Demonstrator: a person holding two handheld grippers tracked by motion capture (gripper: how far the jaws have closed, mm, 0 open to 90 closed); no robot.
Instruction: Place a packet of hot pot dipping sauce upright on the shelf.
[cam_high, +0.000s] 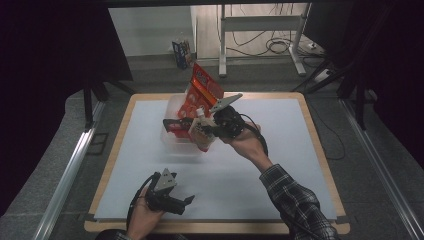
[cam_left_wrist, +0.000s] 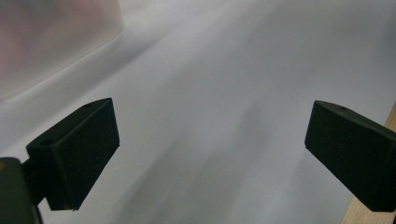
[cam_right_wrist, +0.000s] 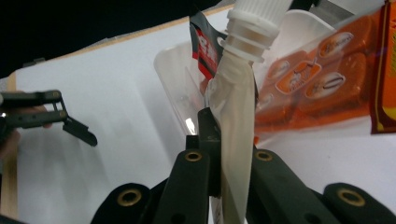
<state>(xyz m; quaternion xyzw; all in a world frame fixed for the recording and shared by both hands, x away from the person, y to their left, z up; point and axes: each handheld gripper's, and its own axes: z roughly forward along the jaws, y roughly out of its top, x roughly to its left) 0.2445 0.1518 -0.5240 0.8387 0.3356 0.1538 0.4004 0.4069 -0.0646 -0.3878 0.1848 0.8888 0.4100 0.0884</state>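
My right gripper (cam_high: 207, 131) is shut on a whitish spout pouch (cam_right_wrist: 233, 121) with a white screw cap (cam_right_wrist: 254, 18), held over the rim of a clear plastic container (cam_high: 172, 137). An orange-red snack bag (cam_high: 202, 92) stands tilted in that container, and its printed face (cam_right_wrist: 322, 79) lies just beyond the pouch. A dark red-and-black packet (cam_high: 176, 125) lies in the container too. My left gripper (cam_high: 187, 202) rests low near the front edge of the white mat (cam_high: 280, 150), open, with bare mat between its fingertips (cam_left_wrist: 79, 149).
The mat covers a wooden table whose edge (cam_high: 215, 227) runs along the front. Beyond the table stand a metal frame (cam_high: 260, 35), cables on the floor and a small carton (cam_high: 181, 52). The left gripper (cam_right_wrist: 51, 116) lies far off in the right gripper view.
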